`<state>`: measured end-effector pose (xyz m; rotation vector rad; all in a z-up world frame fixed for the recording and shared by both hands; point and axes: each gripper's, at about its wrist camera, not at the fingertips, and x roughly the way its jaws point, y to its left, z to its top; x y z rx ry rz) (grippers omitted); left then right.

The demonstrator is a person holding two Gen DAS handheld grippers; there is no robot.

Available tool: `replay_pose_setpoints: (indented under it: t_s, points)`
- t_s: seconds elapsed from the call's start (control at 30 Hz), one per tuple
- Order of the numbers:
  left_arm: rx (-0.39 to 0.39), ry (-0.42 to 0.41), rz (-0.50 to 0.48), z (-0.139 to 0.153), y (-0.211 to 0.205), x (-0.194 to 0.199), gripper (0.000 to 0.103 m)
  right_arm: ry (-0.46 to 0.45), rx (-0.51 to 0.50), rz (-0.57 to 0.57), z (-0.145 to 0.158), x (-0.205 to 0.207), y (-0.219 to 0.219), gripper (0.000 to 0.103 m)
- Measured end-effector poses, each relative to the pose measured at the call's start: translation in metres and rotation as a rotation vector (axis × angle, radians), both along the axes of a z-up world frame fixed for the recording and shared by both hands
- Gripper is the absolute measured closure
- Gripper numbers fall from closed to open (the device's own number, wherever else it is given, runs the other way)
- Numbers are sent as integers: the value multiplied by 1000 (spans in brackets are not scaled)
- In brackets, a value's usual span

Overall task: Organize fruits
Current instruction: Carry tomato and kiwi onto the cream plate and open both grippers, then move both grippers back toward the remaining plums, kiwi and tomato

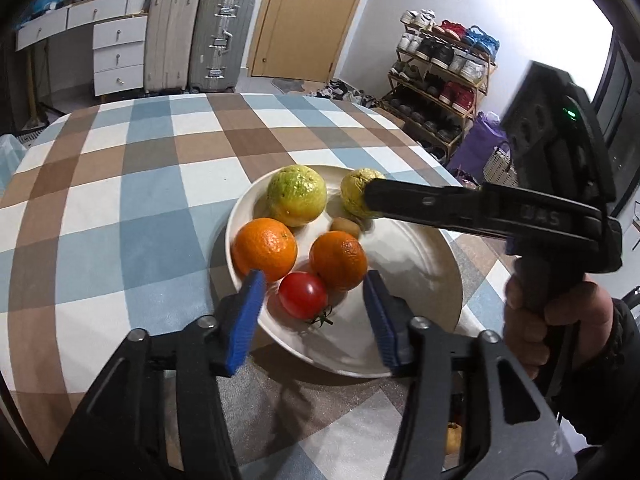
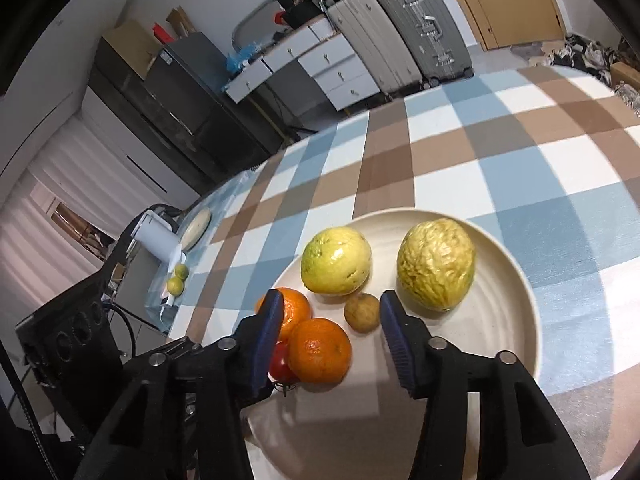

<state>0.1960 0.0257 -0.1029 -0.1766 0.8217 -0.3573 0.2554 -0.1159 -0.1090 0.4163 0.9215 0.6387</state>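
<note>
A cream plate [image 1: 420, 264] [image 2: 500, 320] on the checked tablecloth holds a green-yellow guava [image 1: 296, 196] [image 2: 336, 260], a wrinkled yellow fruit [image 1: 354, 196] [image 2: 436, 264], a small brown kiwi [image 1: 346, 226] [image 2: 362, 312], two oranges [image 1: 265, 249] [image 1: 338, 260] [image 2: 320, 350] and a red tomato [image 1: 303, 294] [image 2: 280, 366]. My left gripper [image 1: 316, 320] is open, hovering over the plate's near rim with the tomato between its blue pads. My right gripper [image 2: 332, 340] is open above the plate, near the kiwi. In the left wrist view its black fingers [image 1: 440, 204] reach in from the right beside the wrinkled fruit.
The checked tablecloth [image 1: 120, 200] covers a round table. At its far left edge in the right wrist view lie two small green-yellow fruits [image 2: 178, 280], a white cup [image 2: 156, 236] and a flat oval dish [image 2: 196, 226]. Suitcases, drawers and a shoe rack [image 1: 440, 76] stand beyond.
</note>
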Motion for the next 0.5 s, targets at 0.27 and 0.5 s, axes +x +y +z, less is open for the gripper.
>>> replay_pose_setpoints:
  t_s: [0.27, 0.5]
  points:
    - [27, -44, 15, 21, -4, -18, 37, -69, 16, -43, 23, -32, -28, 33]
    - [65, -60, 45, 35, -10, -39, 26, -134, 6, -80, 42, -65, -43, 8]
